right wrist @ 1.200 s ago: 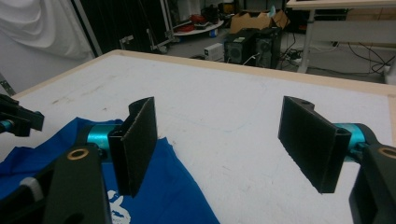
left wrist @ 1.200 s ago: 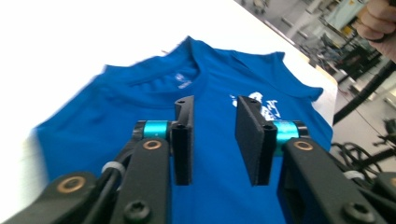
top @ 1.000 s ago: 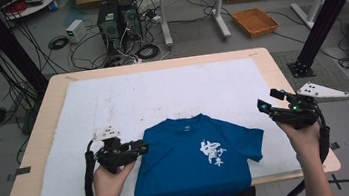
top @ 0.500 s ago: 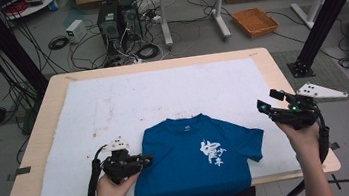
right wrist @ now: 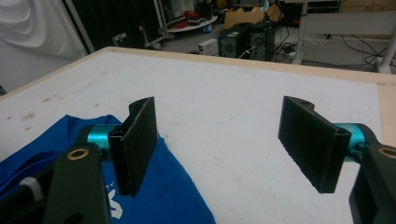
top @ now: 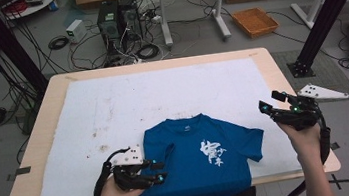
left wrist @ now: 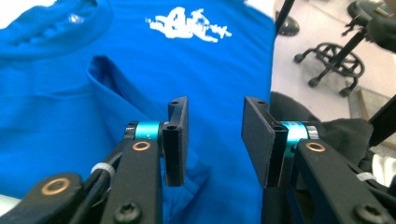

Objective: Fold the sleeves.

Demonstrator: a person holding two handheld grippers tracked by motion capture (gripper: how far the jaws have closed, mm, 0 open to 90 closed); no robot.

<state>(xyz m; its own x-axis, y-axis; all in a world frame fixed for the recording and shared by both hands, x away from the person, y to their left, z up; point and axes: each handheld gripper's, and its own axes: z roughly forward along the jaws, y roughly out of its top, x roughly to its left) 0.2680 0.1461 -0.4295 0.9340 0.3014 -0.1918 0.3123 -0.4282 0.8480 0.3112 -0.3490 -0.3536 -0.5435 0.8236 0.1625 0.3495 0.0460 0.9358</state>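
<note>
A blue T-shirt (top: 222,177) with a white print lies face up on the white mat (top: 162,94), its hem hanging over the near table edge. Its left sleeve (top: 166,152) is folded inward onto the body. My left gripper (top: 160,172) hovers over the shirt's lower left part. Its jaws have just been opening, and they stand apart with nothing pinched; in the left gripper view (left wrist: 212,135) only the shirt (left wrist: 210,60) lies beneath them, by the folded sleeve (left wrist: 121,93). My right gripper (top: 269,100) is held wide open above the mat, right of the other sleeve (right wrist: 163,196).
The wooden table (top: 50,128) carries the stained mat. On the floor beyond are computer towers (top: 115,19), loose cables, desk legs and an orange tray (top: 255,21). A black frame post (top: 326,14) stands at the right. A chair base (left wrist: 338,60) sits near the person's side.
My left gripper has moved toward the near table edge and slightly right along the shirt's left side. The right gripper has stayed where it was.
</note>
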